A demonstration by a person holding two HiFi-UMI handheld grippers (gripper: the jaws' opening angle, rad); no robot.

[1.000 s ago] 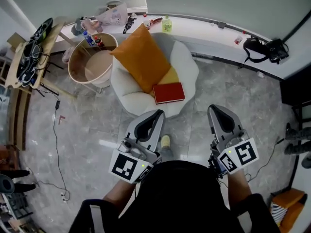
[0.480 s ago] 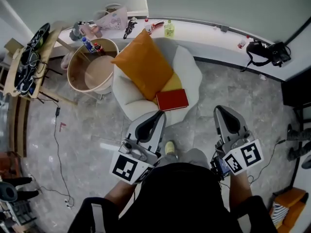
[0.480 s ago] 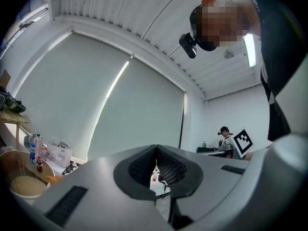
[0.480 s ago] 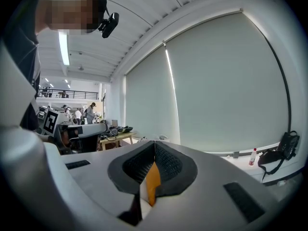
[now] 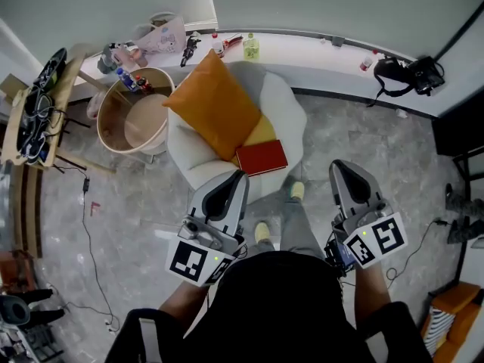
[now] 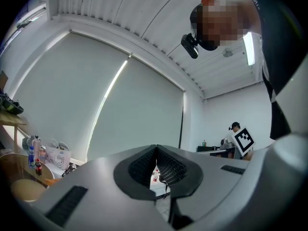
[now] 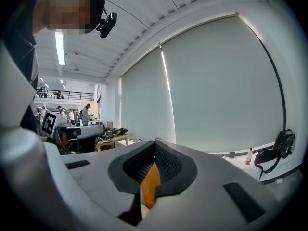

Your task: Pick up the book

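Left tool (image 5: 236, 175) and right tool (image 5: 342, 166), each with jaws pressed together on nothing, stand closer to the white rounded armchair (image 5: 195, 151) than a second ago. Between them a grey-trousered leg with a pale yellow shoe (image 5: 297, 190) has newly stepped up to the armchair's front. The red hardcover book (image 5: 262, 158) lies flat at the armchair's front seat edge. Behind it an orange square cushion (image 5: 215, 106) leans on the armchair's back.

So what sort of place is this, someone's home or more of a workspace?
Probably a mock living-room corner inside a large workspace. A white armchair with an orange cushion and a red book sits by a blind-covered window, while the right gripper view shows desks and people in an open hall.
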